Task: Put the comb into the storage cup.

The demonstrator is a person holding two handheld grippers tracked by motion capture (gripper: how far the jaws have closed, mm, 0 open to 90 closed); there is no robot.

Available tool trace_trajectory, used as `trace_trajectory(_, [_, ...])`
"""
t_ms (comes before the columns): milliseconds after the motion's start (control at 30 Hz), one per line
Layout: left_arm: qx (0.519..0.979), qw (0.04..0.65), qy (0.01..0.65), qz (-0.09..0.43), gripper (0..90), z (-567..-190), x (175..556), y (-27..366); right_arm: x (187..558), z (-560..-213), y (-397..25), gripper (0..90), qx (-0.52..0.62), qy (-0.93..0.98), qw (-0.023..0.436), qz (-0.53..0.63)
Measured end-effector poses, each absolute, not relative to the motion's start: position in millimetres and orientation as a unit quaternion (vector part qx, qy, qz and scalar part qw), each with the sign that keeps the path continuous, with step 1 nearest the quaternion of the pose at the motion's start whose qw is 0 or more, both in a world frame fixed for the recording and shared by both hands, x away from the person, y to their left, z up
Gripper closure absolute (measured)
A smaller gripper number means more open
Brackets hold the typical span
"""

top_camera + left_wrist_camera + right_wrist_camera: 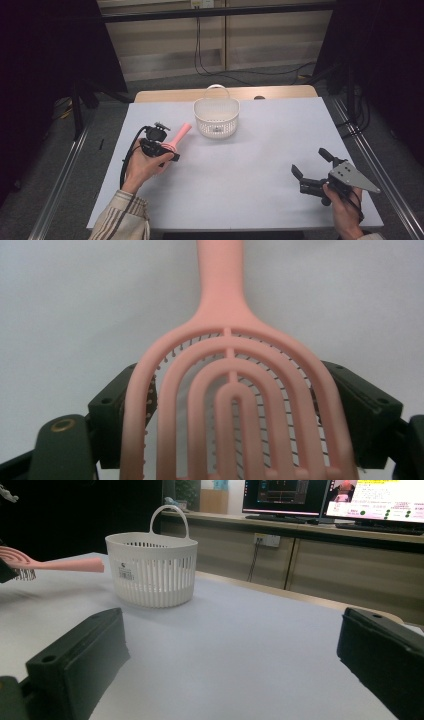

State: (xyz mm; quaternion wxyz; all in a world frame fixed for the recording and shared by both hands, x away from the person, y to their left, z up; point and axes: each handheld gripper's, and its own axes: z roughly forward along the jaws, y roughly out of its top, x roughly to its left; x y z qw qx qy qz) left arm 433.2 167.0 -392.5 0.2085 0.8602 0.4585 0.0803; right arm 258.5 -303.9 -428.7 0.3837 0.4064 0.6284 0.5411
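Observation:
A pink vented hairbrush is held above the white table cover at the left, its handle pointing toward a white slotted basket. My left gripper is shut on the brush head; in the left gripper view both black jaws press the sides of the hairbrush, bristles facing down. In the right gripper view the hairbrush hovers left of the basket. My right gripper stands open near the front right corner with nothing between its jaws.
The white cover spreads over a wooden table, basket at its back centre. Metal rails run along both sides. Cables hang beyond the far edge. Monitors sit on a bench behind.

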Motion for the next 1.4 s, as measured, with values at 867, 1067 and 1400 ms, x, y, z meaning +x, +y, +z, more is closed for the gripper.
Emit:
trace_trajectory(867, [0.833, 0.248, 0.483, 0.101, 19.8, -370, 429, 195, 258, -429, -304, 0.0, 0.406, 0.629, 0.384, 0.541])
trace_trajectory(1067, [0.829, 0.259, 0.485, 0.103, 19.8, -362, 426, 201, 259, -429, -304, 0.0, 0.406, 0.629, 0.384, 0.541])
trace_trajectory(1400, [0.833, 0.282, 0.465, 0.101, 19.8, -353, 413, 201, 258, -429, -303, 0.0, 0.405, 0.63, 0.384, 0.54])
